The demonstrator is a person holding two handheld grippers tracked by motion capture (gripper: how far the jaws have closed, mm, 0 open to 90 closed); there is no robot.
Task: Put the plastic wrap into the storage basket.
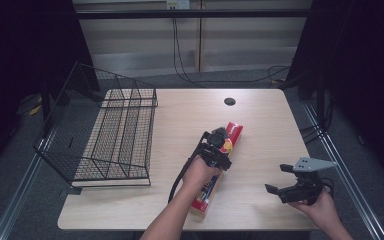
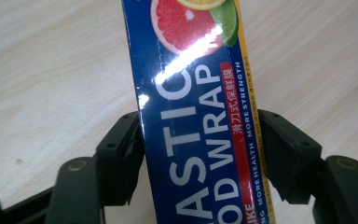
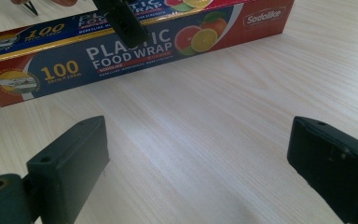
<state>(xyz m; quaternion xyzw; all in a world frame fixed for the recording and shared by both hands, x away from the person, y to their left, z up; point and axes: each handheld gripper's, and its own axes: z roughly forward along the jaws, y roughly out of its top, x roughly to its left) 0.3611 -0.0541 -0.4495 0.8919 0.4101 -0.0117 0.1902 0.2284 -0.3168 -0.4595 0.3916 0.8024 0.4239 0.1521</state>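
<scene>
Blue and red cardboard, that's what the long box of plastic wrap (image 1: 219,167) is made of, and it lies flat on the pale wooden table (image 1: 270,125), a bit right of the middle. Its long axis runs diagonally, near end toward the person, far end pointing away and slightly right.

Left gripper (image 1: 220,150) is right on top of it, coming down across the box's narrow width around mid-length. In the left gripper view the two black jaws sit one on each long side of the box (image 2: 200,116), pressed against the cardboard, so I'd call that clamped. Right gripper (image 1: 292,182) hangs well off to the right near the table's front edge, jaws wide apart with nothing between them, just bare wood. So the left hand is clearly the one doing the job here.

Wire basket (image 1: 117,135) sits on the left part of the table, which looks to me like the likely destination, meaning the box would travel leftward.

Writing you can read: "PLASTIC FOOD WRAP", "100", brand "Sodolike" (image 3: 264,17), plus "MORE HEALTH MORE STRENGTH" along a thin strip, some Chinese characters, and citrus fruit pictures.
</scene>
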